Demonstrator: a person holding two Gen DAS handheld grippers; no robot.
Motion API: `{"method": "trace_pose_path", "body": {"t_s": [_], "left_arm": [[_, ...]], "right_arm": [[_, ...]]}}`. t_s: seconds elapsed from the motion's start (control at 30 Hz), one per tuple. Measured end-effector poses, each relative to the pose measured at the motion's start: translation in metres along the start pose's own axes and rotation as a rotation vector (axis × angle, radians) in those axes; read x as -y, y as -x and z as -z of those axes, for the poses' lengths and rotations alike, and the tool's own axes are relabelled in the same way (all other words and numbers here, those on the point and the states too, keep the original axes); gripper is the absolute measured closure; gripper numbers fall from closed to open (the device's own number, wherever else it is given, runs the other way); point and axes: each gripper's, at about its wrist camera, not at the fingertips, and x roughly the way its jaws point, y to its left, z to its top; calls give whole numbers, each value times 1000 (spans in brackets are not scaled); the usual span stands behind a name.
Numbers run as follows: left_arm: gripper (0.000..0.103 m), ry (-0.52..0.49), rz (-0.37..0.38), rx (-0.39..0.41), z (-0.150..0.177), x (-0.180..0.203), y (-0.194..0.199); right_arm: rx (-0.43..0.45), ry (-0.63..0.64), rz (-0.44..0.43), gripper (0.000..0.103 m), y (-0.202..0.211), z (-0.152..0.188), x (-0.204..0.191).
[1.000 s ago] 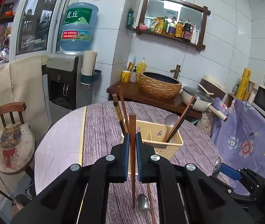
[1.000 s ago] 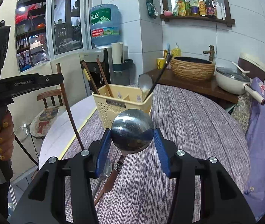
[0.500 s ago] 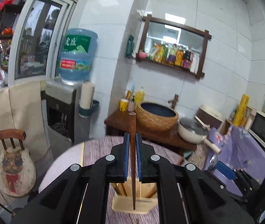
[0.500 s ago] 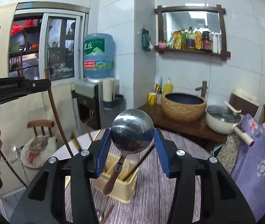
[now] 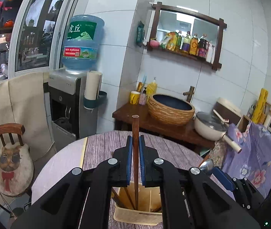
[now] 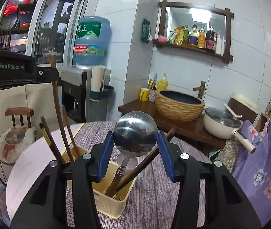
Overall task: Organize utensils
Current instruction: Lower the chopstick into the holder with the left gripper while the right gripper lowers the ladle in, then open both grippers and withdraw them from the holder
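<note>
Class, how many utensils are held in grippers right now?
2: a wooden chopstick upright in the left gripper, and a metal spoon in the right gripper, both over the yellow basket. None appears hidden.

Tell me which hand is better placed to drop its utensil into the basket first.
Left, probably. The left gripper holds its chopstick upright, its lower end already inside the yellow basket. The right gripper holds the spoon by the bowl, its handle only reaching the rim.

basket [image 6: 114, 206]: crowded by leaning chopsticks [image 6: 66, 133] | table [image 6: 164, 196] right of it: free
</note>
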Motion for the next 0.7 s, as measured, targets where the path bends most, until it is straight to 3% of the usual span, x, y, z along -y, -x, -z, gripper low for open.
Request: {"method": "trace_pose_path", "body": {"t_s": [0.4, 0.63, 0.7], "left_arm": [[95, -71, -16, -88, 45, 0, -25], [95, -83, -18, -93, 52, 0, -23], [94, -82, -10, -89, 52, -2, -18]], "right_arm": [[-89, -9, -38, 55, -22, 58, -7], [-61, 9, -31, 55, -17, 64, -11], [-41, 12, -28, 44, -13, 64, -11]]}}
